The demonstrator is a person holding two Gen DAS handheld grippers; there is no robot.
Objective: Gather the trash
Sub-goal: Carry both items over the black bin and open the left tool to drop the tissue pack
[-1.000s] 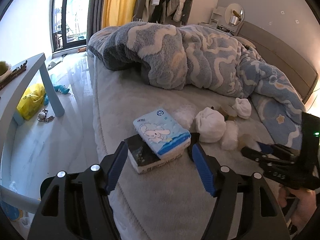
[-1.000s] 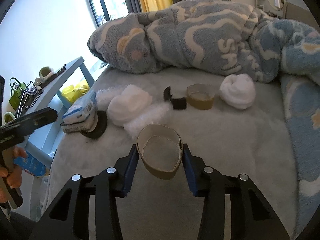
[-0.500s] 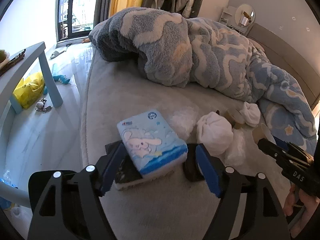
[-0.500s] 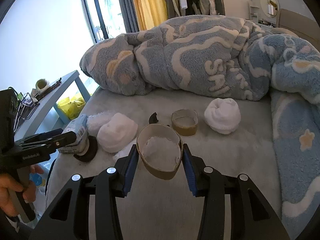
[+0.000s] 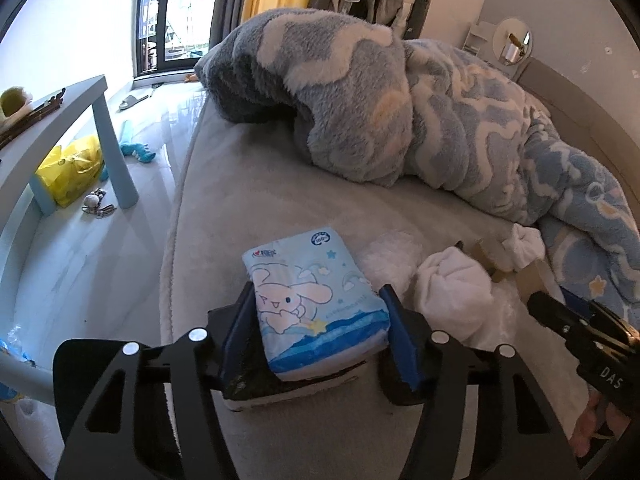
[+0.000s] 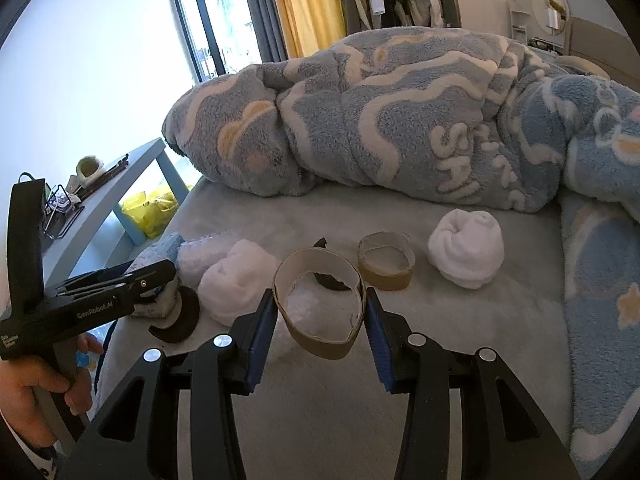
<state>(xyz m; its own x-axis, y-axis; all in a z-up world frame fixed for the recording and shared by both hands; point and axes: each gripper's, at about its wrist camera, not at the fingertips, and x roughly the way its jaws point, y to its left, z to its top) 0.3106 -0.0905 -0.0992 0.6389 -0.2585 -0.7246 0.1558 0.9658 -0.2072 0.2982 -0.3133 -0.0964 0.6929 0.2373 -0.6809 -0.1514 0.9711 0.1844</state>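
Near the bed (image 5: 280, 208) edge, left tool (image 5: 320, 320) closing around soft tissue pack (image 5: 312, 300); right tool (image 6: 320, 316) pinches squashed cardboard ring (image 6: 320, 312) above plush sheet.

Black box (image 5: 256, 380) under tissue pack (image 5: 312, 300)

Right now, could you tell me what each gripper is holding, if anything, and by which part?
The right gripper clamps a cardboard tape ring across its outer wall. The left gripper is closing around the tissue pack, pads at its long sides; a firm hold cannot be told.
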